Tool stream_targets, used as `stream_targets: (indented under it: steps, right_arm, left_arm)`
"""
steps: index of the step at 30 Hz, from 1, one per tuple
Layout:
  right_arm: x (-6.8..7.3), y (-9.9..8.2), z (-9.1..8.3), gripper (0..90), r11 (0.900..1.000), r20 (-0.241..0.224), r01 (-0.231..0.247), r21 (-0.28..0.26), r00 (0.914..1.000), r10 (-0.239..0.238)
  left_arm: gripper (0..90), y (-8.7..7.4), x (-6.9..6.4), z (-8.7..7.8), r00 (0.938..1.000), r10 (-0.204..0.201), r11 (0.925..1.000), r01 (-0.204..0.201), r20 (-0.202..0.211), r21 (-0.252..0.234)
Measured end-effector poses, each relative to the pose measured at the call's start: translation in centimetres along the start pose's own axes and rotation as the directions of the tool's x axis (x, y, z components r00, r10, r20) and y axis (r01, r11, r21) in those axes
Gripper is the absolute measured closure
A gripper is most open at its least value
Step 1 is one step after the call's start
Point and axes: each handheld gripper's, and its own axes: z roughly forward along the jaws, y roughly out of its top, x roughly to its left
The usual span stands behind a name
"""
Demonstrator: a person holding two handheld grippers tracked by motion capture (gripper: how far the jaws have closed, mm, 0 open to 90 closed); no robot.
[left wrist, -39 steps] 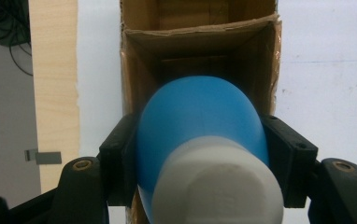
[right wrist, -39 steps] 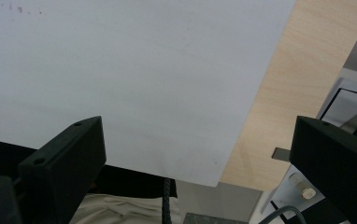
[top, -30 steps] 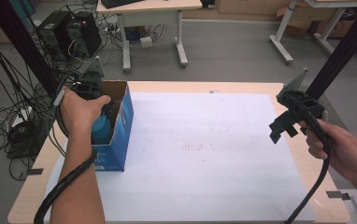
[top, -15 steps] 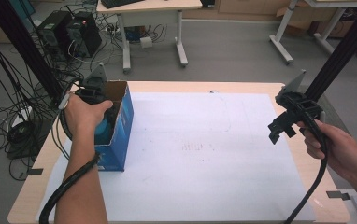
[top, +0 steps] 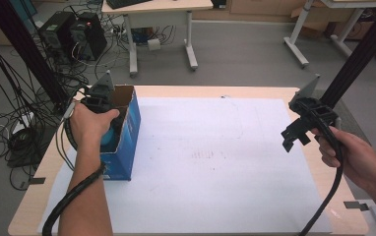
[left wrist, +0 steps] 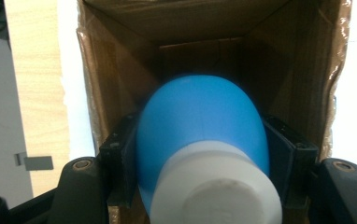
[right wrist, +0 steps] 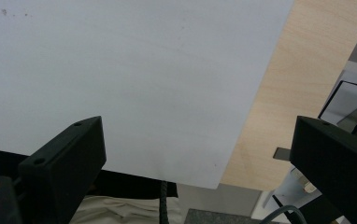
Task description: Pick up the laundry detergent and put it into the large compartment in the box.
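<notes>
A blue bottle (left wrist: pixel 200 121) with a white cap (left wrist: pixel 214 186) is gripped in my left gripper (left wrist: pixel 202 135), its jaws pressing on both sides of the body and the cap end toward the camera. The bottle points into an open cardboard box (left wrist: pixel 120 65). From above, the box (top: pixel 129 142) is blue outside and stands at the table's left edge. My left gripper (top: pixel 112 127) reaches into its top, and a bit of the bottle (top: pixel 108 137) shows below the hand. My right gripper (top: pixel 294 136) hangs open over the table's right side, with nothing between its jaws (right wrist: pixel 197 140).
A white sheet (top: pixel 215 162) covers most of the wooden table (top: pixel 319 93). A black post (top: pixel 358 54) rises at the right behind my right gripper. Cables and computer towers (top: pixel 73 34) lie on the floor to the left, and desks stand beyond the far edge.
My left hand has shifted slightly at the box mouth, and the gripper's grey plate now shows above the hand. The right gripper has kept still.
</notes>
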Motion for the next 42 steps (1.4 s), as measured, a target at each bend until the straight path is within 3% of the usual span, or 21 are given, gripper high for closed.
stream_targets:
  steps: [29,42]
  right_arm:
    - [1.5,1.1,0.4,3.7,0.9992,0.020,0.035,0.021,0.9992,-0.035]
    - [1.7,1.1,0.4,3.7,0.9991,0.022,0.039,0.018,0.9990,-0.039]
  left_arm:
    - [37.2,-0.5,0.4,0.6,0.9994,-0.034,0.9986,0.035,0.008,-0.040]
    - [32.4,-1.0,0.4,-0.1,0.9992,-0.041,0.9977,0.041,0.002,-0.055]
